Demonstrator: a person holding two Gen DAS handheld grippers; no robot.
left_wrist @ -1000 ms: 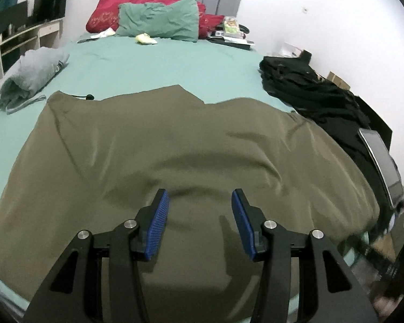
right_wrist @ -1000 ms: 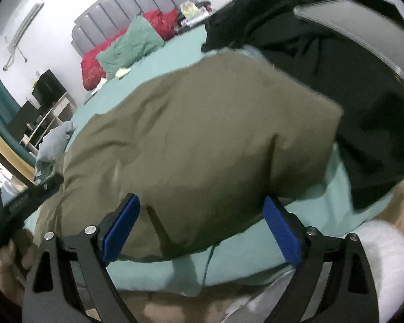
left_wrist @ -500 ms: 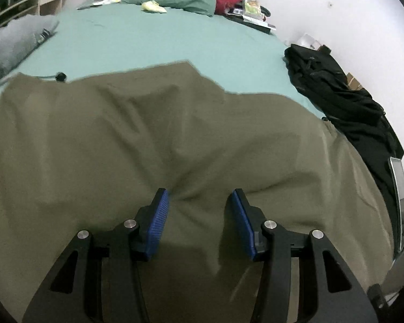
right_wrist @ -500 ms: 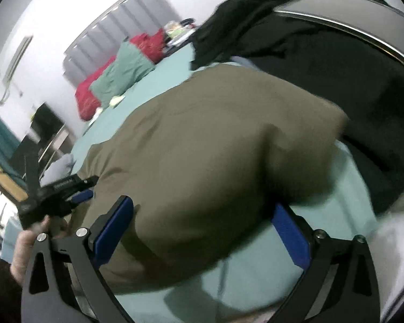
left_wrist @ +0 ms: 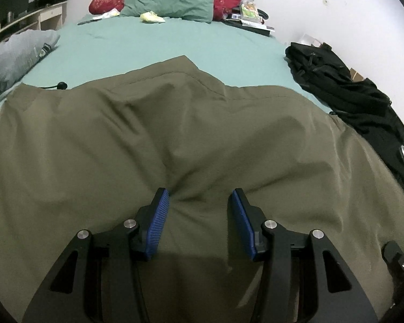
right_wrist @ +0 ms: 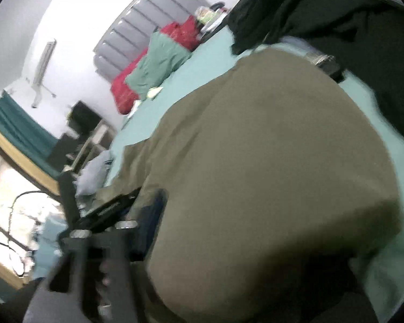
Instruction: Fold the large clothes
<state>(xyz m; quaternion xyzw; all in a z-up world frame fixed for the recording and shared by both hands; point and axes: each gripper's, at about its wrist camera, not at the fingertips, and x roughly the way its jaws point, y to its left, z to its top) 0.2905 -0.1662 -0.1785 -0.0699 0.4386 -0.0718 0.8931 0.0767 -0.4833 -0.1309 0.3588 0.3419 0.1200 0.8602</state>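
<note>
A large olive-green garment (left_wrist: 175,134) lies spread across the near half of a bed with a teal sheet (left_wrist: 153,45). My left gripper (left_wrist: 199,204) is open, its blue pads resting on the cloth near its near edge, with a small fold of cloth bunched between them. In the right wrist view the same garment (right_wrist: 269,161) fills the frame and is blurred. My right gripper (right_wrist: 256,242) is low at the garment's right corner; only its left finger (right_wrist: 153,215) shows, the other is hidden by cloth.
A black clothes pile (left_wrist: 344,91) lies at the bed's right edge beside the wall. A grey folded garment (left_wrist: 18,51) sits at the left edge. Green and red pillows (left_wrist: 169,0) and small items lie at the headboard. Shelves (left_wrist: 27,18) stand left.
My left gripper has moved forward and down onto the olive garment, and cloth now puckers between its pads. My right gripper has swung under or into the garment's right corner, blurring the view.
</note>
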